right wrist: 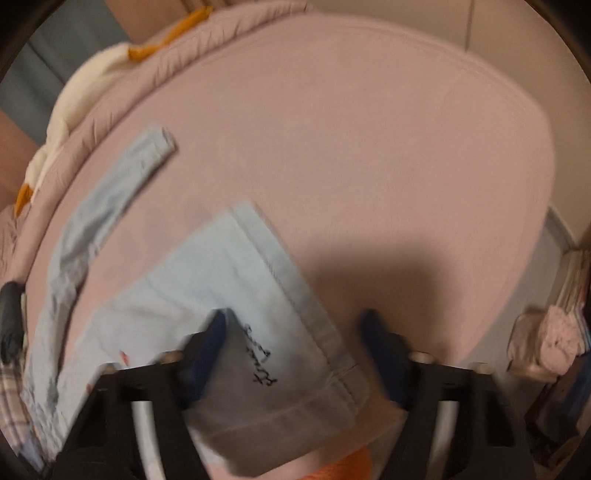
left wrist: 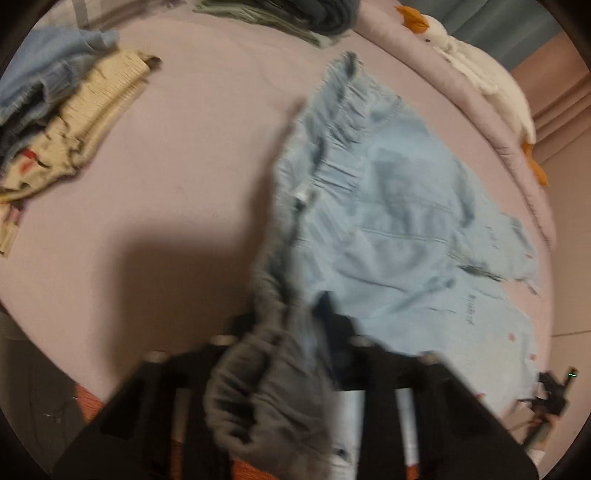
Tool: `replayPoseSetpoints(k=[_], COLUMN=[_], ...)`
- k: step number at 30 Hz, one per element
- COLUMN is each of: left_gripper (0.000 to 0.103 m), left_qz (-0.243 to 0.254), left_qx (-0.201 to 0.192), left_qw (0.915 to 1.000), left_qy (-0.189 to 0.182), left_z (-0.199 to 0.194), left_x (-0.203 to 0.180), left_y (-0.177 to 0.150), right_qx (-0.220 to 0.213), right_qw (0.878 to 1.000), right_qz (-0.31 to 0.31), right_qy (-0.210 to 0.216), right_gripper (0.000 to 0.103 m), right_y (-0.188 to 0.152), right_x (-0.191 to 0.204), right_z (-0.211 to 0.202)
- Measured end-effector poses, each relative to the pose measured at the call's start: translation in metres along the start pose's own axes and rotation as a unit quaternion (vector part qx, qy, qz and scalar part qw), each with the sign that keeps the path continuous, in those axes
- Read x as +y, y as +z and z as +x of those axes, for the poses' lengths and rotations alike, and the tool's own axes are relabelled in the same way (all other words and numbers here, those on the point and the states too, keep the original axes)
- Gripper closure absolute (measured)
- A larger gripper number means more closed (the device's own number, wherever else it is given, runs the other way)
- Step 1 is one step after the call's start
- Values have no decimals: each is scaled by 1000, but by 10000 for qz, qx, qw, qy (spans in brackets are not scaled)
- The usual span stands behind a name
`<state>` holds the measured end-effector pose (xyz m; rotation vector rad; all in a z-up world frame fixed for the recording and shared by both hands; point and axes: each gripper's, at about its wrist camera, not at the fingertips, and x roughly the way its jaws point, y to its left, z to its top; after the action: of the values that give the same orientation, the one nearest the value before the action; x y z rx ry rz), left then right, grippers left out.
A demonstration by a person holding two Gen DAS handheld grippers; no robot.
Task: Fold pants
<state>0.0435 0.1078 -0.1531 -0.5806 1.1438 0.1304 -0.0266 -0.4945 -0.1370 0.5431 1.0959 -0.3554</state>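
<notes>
Light blue pants [left wrist: 399, 221] lie spread on the pink bed [left wrist: 166, 184], with the gathered elastic waistband running from the far middle down to me. My left gripper [left wrist: 284, 325] is shut on the bunched waistband [left wrist: 266, 332], and the cloth hangs over its fingers. In the right wrist view a pant leg with a stitched hem [right wrist: 258, 295] and dark lettering lies between the blue fingertips [right wrist: 218, 328]. My right gripper [right wrist: 295, 323] stands open, with the hem end draped over its base. The other leg [right wrist: 96, 206] stretches away to the left.
A heap of cream and blue clothes [left wrist: 55, 122] sits at the bed's left, and folded dark garments [left wrist: 288, 18] lie at the far edge. A white goose plush [left wrist: 480, 77] rests along the right rim. Pink folded cloth [right wrist: 550, 339] lies off the bed at right.
</notes>
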Motion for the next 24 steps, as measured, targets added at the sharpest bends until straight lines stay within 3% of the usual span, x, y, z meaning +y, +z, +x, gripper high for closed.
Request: replayPoseSetpoints(k=[1, 3, 4, 7, 11, 15, 19, 21, 23, 24], left_gripper=[89, 90, 91, 91, 91, 89, 83, 68, 60, 59], left_qz=[-57, -72, -94, -106, -166, -52, 86, 152, 163, 140], left_qx=[-25, -78, -116, -410, -356, -62, -74, -84, -98, -95], left_qw=[10000, 9999, 9999, 9990, 9991, 9994, 9989, 9974, 9966, 9971], left_qy=[11, 64, 81, 153, 144, 337, 466, 700, 805, 744], left_z=[-1, -5, -8, -29, -31, -8, -8, -11, -14, -16], left_x=[1, 0, -2, 1, 10, 16, 16, 13, 13, 14], left_y=[-1, -2, 0, 5, 14, 15, 11, 10, 7, 4], right_qx=[-88, -210, -181, -597, -801, -466, -423, -417, -571, -619], right_qw=[9998, 9993, 9994, 9973, 9953, 9952, 9950, 9948, 9942, 9946], right_qz=[-131, -299, -248, -411, -537, -664, -683, -602, -381, -280], right_qy=[-95, -37, 157, -153, -81, -555, -594, -709, -826, -783], right_gripper=[46, 88, 88, 89, 89, 90, 88, 65, 48, 46], right_y=[-3, -3, 0, 8, 10, -1, 2, -1, -2, -7], right_x=[3, 9, 10, 19, 24, 23, 17, 9, -1, -6], right_z=[0, -6, -7, -33, -47, -15, -5, -17, -31, -36])
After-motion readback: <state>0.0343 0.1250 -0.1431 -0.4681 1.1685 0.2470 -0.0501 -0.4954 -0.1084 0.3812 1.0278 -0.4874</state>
